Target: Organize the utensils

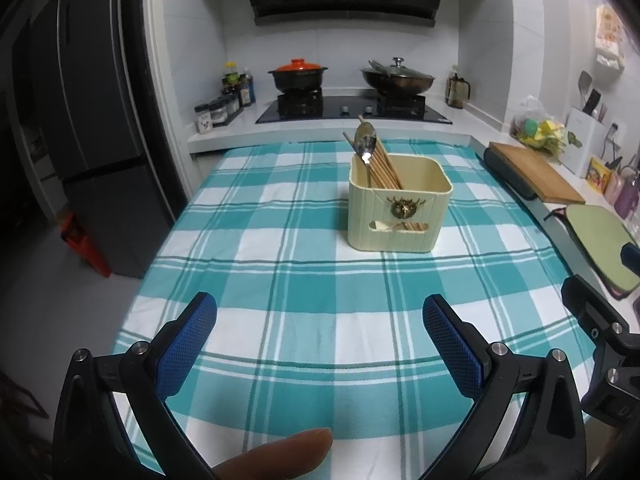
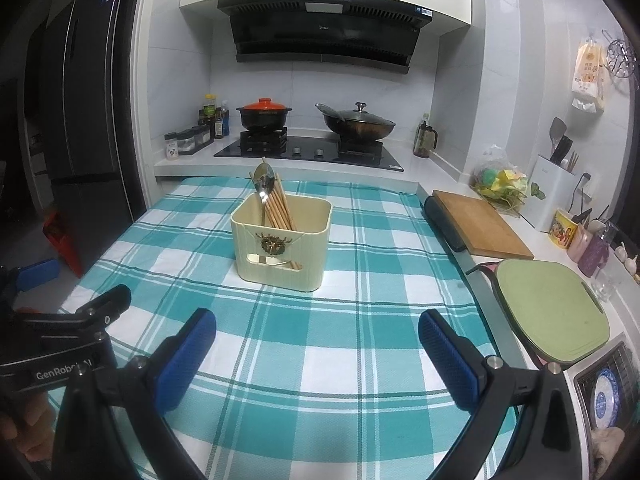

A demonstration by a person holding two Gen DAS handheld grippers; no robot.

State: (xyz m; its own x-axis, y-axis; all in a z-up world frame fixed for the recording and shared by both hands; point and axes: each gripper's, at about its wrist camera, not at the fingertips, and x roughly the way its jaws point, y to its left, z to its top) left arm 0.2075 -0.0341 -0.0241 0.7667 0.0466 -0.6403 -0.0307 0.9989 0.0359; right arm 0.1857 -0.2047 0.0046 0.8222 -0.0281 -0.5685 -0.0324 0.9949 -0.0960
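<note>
Plainly legible in the right wrist view is "GenRobot" in pale letters on the black body of the left gripper (image 2: 100, 312), at the lower left edge; the range hood (image 2: 326, 28) carries a small logo too blurred to read, as is the print on the hanging bag (image 2: 588, 72).

Cream and ribbed, the utensil holder (image 1: 398, 204) stands on the teal-and-white checked tablecloth (image 1: 280, 280), toward its far end, well apart from both grippers. It has a gold deer-head emblem (image 1: 406, 208) on the front wall and a slot cut below it, through which utensil ends show. Inside lean a bundle of wooden chopsticks (image 1: 382, 162) and a metal spoon (image 1: 365, 140), bowl up, tilted toward the back-left corner.

Both grippers hover low over the near end of the cloth. The left gripper's blue-padded fingers (image 1: 188, 344) are spread wide with nothing between them; the right gripper (image 2: 316, 356) is likewise spread and holds nothing.

On the stove sit a black clay pot with an orange lid (image 1: 298, 74) and a lidded wok (image 1: 398, 78).
</note>
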